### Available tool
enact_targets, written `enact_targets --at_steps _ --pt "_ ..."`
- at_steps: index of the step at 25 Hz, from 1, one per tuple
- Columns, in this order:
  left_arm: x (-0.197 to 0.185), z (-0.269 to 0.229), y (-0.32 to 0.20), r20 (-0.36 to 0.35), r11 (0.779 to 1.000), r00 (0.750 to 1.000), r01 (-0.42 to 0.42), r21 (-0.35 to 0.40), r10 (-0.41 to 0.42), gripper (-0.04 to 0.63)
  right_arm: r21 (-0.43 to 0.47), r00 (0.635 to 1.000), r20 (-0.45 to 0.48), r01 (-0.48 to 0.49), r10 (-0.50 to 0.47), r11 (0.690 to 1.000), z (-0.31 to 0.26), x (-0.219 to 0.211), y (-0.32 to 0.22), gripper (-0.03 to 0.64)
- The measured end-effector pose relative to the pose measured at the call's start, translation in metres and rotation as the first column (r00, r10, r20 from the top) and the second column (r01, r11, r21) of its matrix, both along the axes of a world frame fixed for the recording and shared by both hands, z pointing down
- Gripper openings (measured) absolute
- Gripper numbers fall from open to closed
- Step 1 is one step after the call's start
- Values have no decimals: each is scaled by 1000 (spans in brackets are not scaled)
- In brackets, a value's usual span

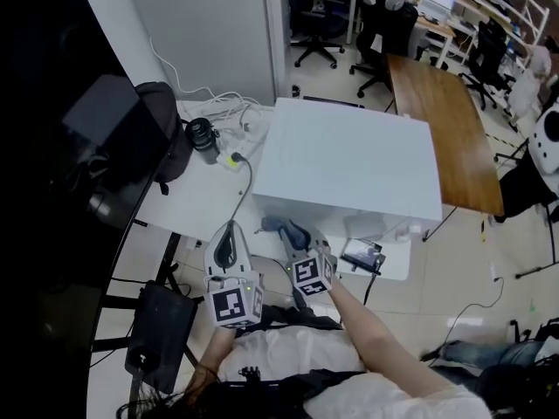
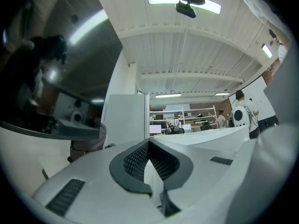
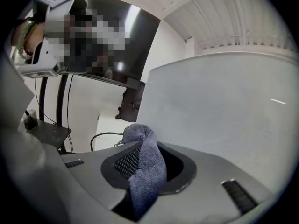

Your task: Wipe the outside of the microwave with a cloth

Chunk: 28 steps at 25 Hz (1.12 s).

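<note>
The white microwave stands on a white desk, its door side toward me. My right gripper is shut on a blue-grey cloth just in front of the microwave's lower front left corner. In the right gripper view the cloth bunches out between the jaws of the right gripper, close to the microwave's white wall. My left gripper is held level to the left of the right one, over the desk edge. In its own view the left gripper looks shut and empty, with the microwave at the right.
A large black monitor fills the left side. A black bag, a black cylinder and white cables lie on the desk left of the microwave. A wooden table and office chairs stand behind.
</note>
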<state>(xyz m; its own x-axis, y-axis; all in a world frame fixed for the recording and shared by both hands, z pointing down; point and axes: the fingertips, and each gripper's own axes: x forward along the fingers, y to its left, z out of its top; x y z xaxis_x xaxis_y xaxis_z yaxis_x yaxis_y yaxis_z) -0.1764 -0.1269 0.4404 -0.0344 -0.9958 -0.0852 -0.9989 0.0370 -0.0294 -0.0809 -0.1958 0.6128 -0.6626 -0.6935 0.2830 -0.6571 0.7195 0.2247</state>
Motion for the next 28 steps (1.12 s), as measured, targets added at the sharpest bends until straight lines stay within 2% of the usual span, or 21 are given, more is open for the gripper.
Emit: enact_targets --at_steps 4,9,11,14,16,22,25,26,28 --pt "14 3 -8 -23 999 999 -45 -8 45 2 9 995 7 -103 103 995 -10 61 3 100" --pt "37 7 -19 -24 995 995 -99 0 99 2 36 971 -15 -240 241 970 -17 144 8 100" --pt "46 14 -23 -16 992 992 -128 -5 128 2 46 955 -24 -295 297 954 -19 174 10 100" --pt "66 12 -26 -53 984 983 -176 -30 174 2 56 922 -17 -386 388 921 -25 215 14 100" --pt "71 18 -28 -44 980 980 -196 -33 194 2 61 898 -6 -438 439 897 -30 237 17 100" --pt "88 26 -35 -78 966 967 -249 -69 243 2 79 848 -2 -528 530 845 -37 279 21 99" --pt "101 30 -37 -56 953 956 -292 -74 289 2 74 816 19 -577 578 813 -40 298 25 100" --pt "105 28 -36 -61 951 953 -301 -73 297 2 73 815 29 -580 579 812 -42 300 27 99" --pt "109 25 -34 -72 949 950 -308 -66 303 2 78 846 41 -533 532 842 -49 287 36 98"
